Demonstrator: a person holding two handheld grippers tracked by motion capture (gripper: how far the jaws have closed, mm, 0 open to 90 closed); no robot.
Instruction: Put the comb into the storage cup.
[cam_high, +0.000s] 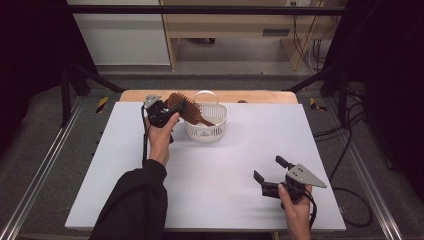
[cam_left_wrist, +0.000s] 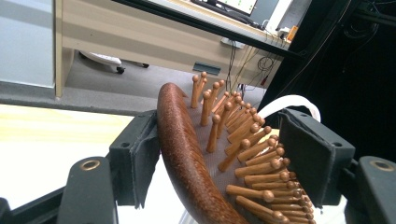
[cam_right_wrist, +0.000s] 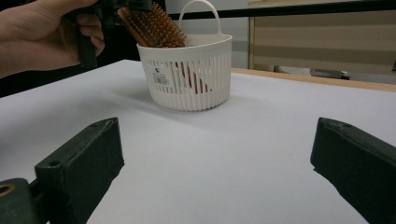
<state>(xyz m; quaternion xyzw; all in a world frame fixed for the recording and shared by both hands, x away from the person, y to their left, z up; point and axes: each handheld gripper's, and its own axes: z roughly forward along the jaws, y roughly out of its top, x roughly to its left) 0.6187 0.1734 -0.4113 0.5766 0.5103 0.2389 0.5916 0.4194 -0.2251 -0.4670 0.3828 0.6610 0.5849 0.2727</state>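
A brown wooden hairbrush leans in a white slatted basket at the back of the table, handle down inside, bristled head sticking out over the rim to the left. My left gripper is shut on the head: in the left gripper view one pad presses the brush's wooden back and the other meets the bristle tips. The right gripper view shows the basket and the brush ahead, with the person's hand beside them. My right gripper hovers low over the front right of the table, open and holding nothing.
The white tabletop has a wooden strip along its far edge. The basket's arched handle stands upright behind the brush. Black frame posts and cables stand off both sides of the table.
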